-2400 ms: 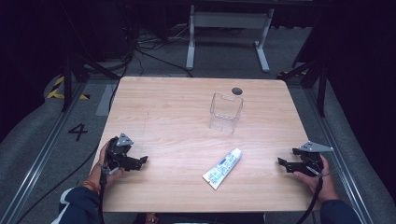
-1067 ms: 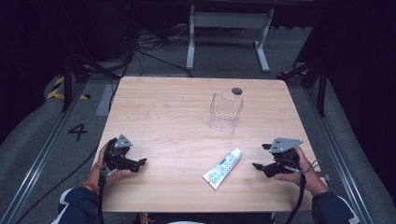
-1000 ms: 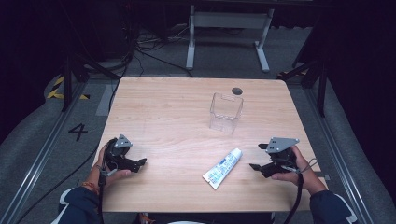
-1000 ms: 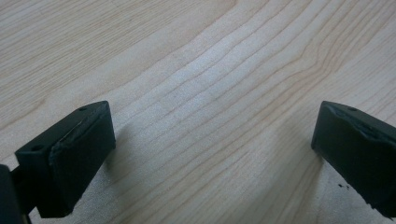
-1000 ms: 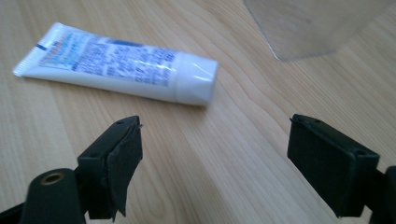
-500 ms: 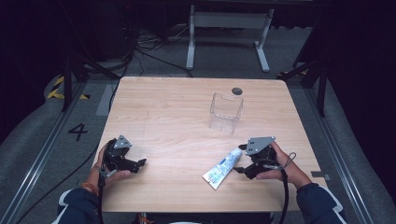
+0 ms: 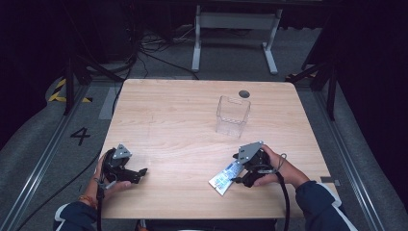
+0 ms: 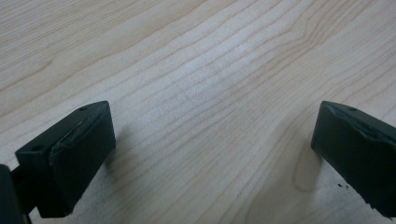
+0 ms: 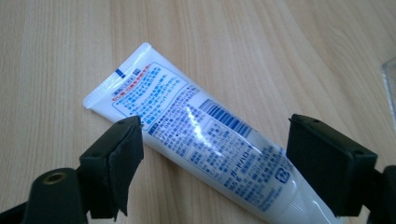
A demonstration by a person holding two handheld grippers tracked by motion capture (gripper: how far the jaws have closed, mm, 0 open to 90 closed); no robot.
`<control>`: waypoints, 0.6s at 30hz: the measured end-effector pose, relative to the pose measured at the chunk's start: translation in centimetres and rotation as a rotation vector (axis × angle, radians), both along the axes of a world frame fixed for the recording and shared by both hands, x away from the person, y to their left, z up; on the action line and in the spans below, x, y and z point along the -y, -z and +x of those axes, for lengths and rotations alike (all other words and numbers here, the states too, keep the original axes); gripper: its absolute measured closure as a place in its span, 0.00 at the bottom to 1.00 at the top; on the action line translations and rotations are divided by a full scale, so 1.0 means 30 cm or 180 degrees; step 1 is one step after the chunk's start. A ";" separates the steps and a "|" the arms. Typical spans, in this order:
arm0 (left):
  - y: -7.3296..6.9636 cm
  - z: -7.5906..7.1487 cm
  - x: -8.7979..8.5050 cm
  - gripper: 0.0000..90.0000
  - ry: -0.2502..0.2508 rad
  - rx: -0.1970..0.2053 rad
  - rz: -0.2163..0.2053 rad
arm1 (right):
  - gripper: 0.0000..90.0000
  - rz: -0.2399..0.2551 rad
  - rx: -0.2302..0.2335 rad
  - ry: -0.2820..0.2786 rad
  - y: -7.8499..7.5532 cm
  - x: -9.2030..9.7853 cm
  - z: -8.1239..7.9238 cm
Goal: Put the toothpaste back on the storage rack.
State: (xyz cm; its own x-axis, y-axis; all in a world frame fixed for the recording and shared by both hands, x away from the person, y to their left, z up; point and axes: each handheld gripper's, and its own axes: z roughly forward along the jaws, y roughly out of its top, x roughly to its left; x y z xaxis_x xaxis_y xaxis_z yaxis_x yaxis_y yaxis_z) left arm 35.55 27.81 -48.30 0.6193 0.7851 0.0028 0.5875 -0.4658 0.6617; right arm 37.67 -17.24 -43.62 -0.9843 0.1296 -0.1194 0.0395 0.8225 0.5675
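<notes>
The white plastic tube with blue print point(image 9: 201, 140) is cut off at its cap end by the right gripper view's bottom edge; its small text is illegible. The clear plastic container point(image 9: 390, 86) is cropped at the right edge.

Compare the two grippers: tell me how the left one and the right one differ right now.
The right gripper has its open jaws on either side of the white printed tube, while the left gripper has only bare wood between its open jaws. In the high view, the right gripper sits over the tube toward the table's near right, below the clear container, while the left gripper rests near the front left edge. Both are open, black-jawed and hand-held.
</notes>
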 end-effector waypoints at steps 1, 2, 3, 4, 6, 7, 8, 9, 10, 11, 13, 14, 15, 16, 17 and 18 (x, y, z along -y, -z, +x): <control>0.000 -0.005 0.000 0.00 -0.0006 -0.0010 -0.0013 | 0.22 -0.0028 0.0000 -0.0037 0.004 -0.008 0.000; 0.000 -0.009 -0.002 0.00 -0.0023 -0.0022 -0.0010 | 0.21 -0.0056 -0.0020 -0.0076 0.007 -0.016 0.000; 0.001 -0.011 -0.003 0.00 -0.0012 0.0000 -0.0010 | 0.20 -0.0085 -0.0014 -0.0102 0.011 -0.023 0.000; 0.000 -0.015 -0.005 0.00 -0.0017 -0.0003 -0.0004 | 0.19 -0.0121 -0.0012 -0.0146 0.013 -0.031 0.000; 0.001 -0.019 -0.008 0.00 -0.0023 0.0028 0.0011 | 0.19 -0.0187 -0.0023 -0.0226 0.016 -0.044 -0.001; 0.002 -0.024 -0.007 0.00 -0.0046 -0.0005 -0.0031 | 0.19 -0.0222 -0.0005 -0.0256 0.017 -0.049 0.000; 0.002 -0.025 -0.007 0.00 -0.0048 -0.0016 -0.0034 | 0.19 -0.0292 -0.0001 -0.0285 0.018 -0.057 -0.002; 0.001 -0.027 -0.008 0.00 -0.0051 -0.0024 -0.0023 | 0.19 -0.0315 0.0008 -0.0312 0.019 -0.062 -0.002; 0.002 -0.027 -0.009 0.00 -0.0044 -0.0005 -0.0030 | 0.19 -0.0371 0.0021 -0.0347 0.023 -0.068 -0.002; 0.001 -0.028 -0.011 0.00 -0.0042 0.0006 -0.0011 | 0.19 -0.0418 0.0027 -0.0383 0.027 -0.076 -0.002; 0.001 -0.029 -0.011 0.00 -0.0043 -0.0009 -0.0017 | 0.19 -0.0541 0.0003 -0.0435 0.034 -0.088 -0.002; 0.001 -0.029 -0.011 0.00 -0.0043 -0.0008 -0.0017 | 0.20 -0.0576 -0.0004 -0.0454 0.038 -0.094 0.000; 0.001 -0.029 -0.011 0.00 -0.0044 -0.0007 -0.0017 | 0.21 -0.0586 -0.0035 -0.0474 0.041 -0.099 0.001; 0.001 -0.029 -0.011 0.00 -0.0043 -0.0008 -0.0017 | 0.22 -0.0617 -0.0042 -0.0505 0.045 -0.106 0.000; 0.001 -0.029 -0.011 0.00 -0.0044 -0.0008 -0.0018 | 0.24 -0.0669 -0.0016 -0.0534 0.049 -0.111 0.000; 0.001 -0.029 -0.011 0.00 -0.0044 -0.0008 -0.0017 | 0.25 -0.0698 0.0005 -0.0542 0.051 -0.115 0.000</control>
State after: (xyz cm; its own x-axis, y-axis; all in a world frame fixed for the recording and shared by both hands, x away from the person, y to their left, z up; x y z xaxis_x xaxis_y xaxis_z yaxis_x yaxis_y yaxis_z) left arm 34.68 28.15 -48.32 0.6084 0.7936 -0.0030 0.5955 -0.4540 0.6628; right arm 37.65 -13.79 -45.14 -0.9895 -0.0668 -0.1278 -0.1106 0.9204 0.3751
